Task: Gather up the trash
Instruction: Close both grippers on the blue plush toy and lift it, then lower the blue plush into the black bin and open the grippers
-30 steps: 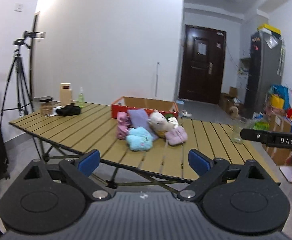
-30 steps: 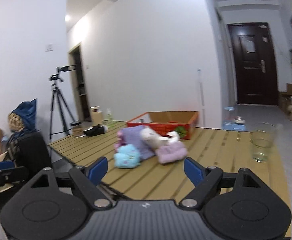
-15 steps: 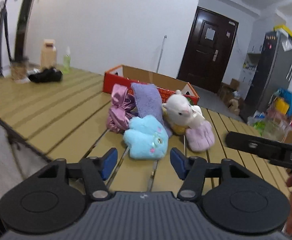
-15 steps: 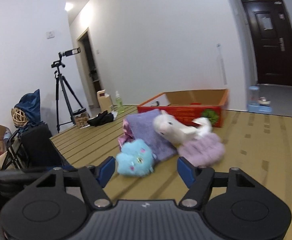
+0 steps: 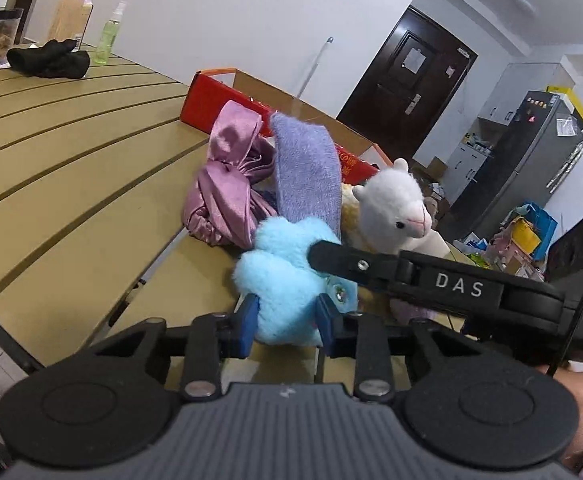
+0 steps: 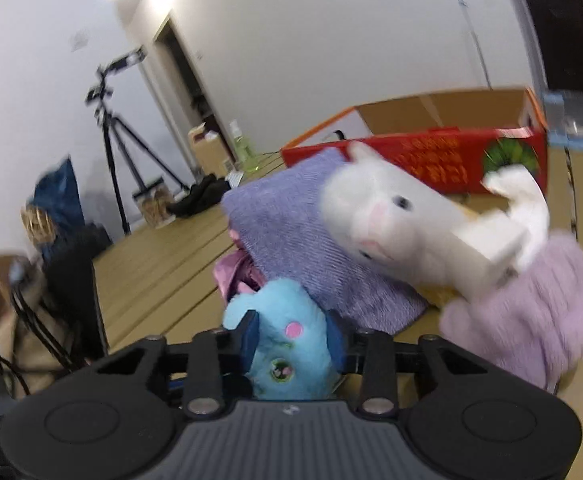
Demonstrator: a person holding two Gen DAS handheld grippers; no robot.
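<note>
Left wrist view: your left gripper (image 5: 285,322) and right gripper (image 6: 291,340) have just closed, both pinching the blue plush (image 5: 287,276), ready for lifting.

Right view blurred; white plush (image 6: 411,236) smeared, hides purple cloth (image 6: 291,240) partly.

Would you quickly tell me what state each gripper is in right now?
Left gripper: its fingers have just been closing and are shut on the fluffy light-blue plush toy.
Right gripper: also just been closing, shut on the same toy.
</note>
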